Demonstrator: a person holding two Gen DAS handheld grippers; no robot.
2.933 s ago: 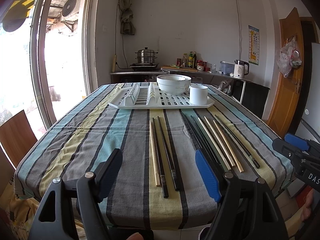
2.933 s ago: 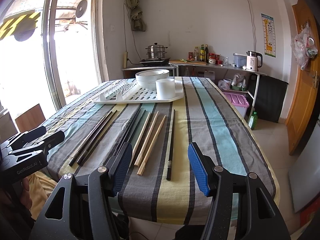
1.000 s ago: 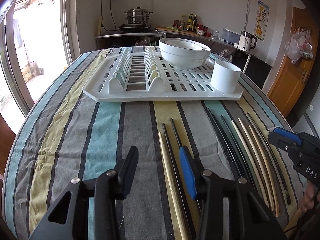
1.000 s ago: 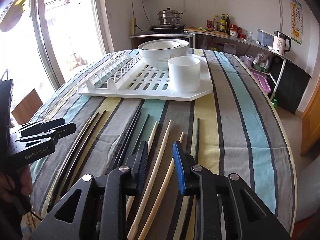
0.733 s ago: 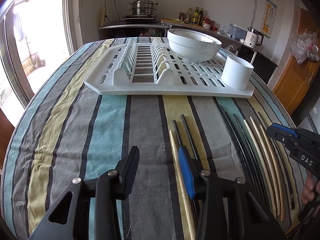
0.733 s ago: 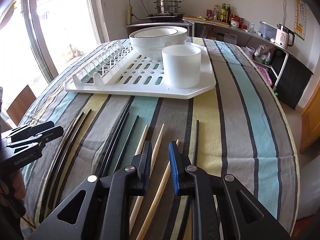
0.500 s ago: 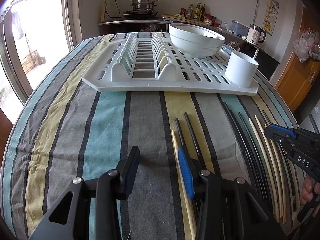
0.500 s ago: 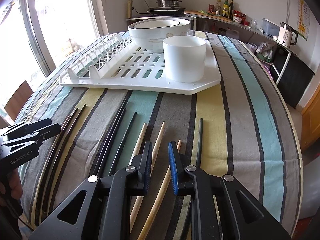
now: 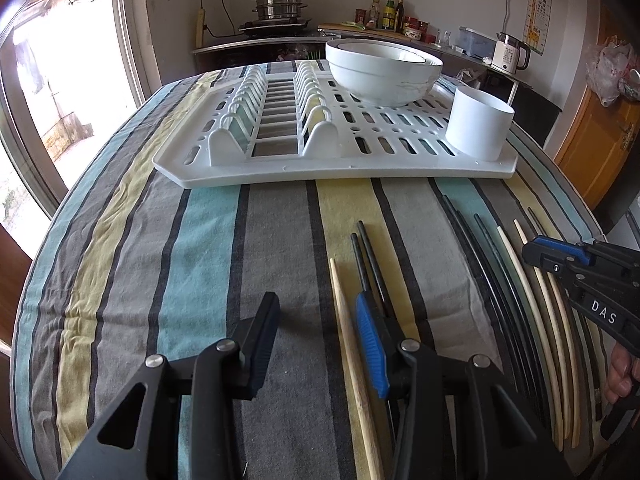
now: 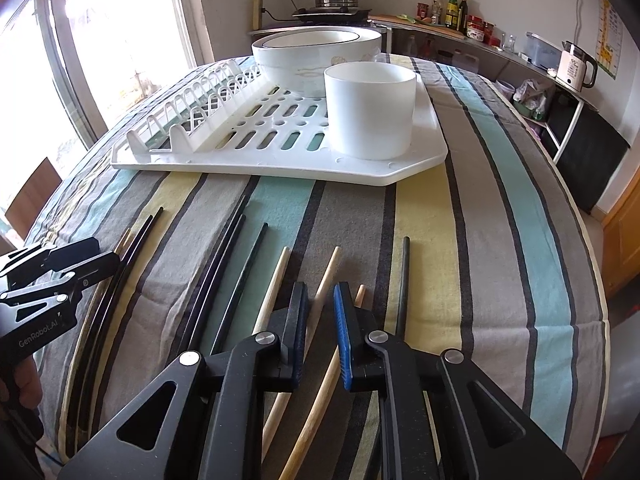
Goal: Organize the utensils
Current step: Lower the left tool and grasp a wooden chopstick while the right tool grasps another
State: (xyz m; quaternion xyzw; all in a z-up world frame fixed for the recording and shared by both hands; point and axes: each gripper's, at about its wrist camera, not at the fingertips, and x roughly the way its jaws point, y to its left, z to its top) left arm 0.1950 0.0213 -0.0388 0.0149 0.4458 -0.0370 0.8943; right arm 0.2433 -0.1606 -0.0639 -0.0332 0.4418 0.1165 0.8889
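Looking across the striped tablecloth [image 9: 208, 240], we have colour bands running away from us toward the kitchen counter at the back. Next in size, the white dish rack [image 9: 280, 168] lies flat on the cloth at the far side, its row of plate slots on the left. On its right half sit a stack of white bowls [image 9: 382, 76] and, nearer its right corner, a white cup [image 10: 370, 110], upright.

Now the chopsticks, all lying on the cloth short of the rack, pointing toward it. We count a left bunch: one pale wooden chopstick [image 9: 348, 344] with two black chopsticks [image 9: 370, 260] just beside it. Well apart on the right lies a bigger spread of black sticks [image 10: 224, 264], pale sticks [image 10: 274, 280] and one lone black stick [image 10: 404, 280] at the far right.

Our left gripper [image 9: 316, 332] hangs low over the cloth, jaws at a middling gap with only bare cloth between them; the pale wooden chopstick runs just inside its blue pad. Our right gripper [image 10: 320, 320] is closing, jaws narrow now, with one pale stick [image 10: 326, 280] running between the pads; whether they press on it yet we cannot tell.
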